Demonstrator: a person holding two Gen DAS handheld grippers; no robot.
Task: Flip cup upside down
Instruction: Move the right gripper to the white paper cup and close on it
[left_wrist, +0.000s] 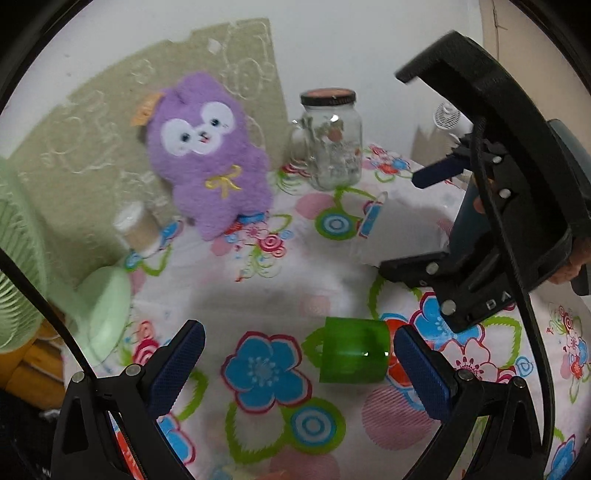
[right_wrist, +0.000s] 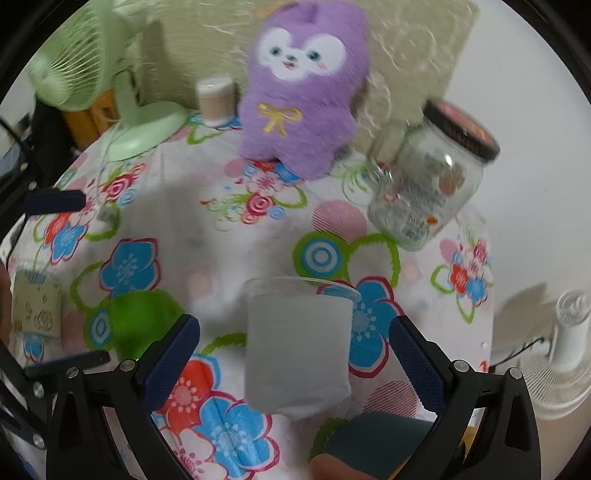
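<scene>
A frosted white cup (right_wrist: 297, 347) stands on the flowered tablecloth (right_wrist: 229, 236) with its wide rim at the top, between the fingers of my right gripper (right_wrist: 295, 363), which is open around it without touching. The cup shows faintly in the left wrist view (left_wrist: 402, 225). A green translucent cup with a handle (left_wrist: 351, 350) sits on the cloth just inside the right finger of my left gripper (left_wrist: 299, 363), which is open and empty. The green cup also shows in the right wrist view (right_wrist: 142, 321). The right gripper's body (left_wrist: 491, 206) fills the right of the left wrist view.
A purple plush toy (right_wrist: 299, 92), a lidded glass jar (right_wrist: 428, 177), a small lidded container (right_wrist: 216, 98) and a green desk fan (right_wrist: 110, 85) stand along the back. A white fan (right_wrist: 561, 347) is at the right. A patterned paper cup (right_wrist: 35, 302) is at the left.
</scene>
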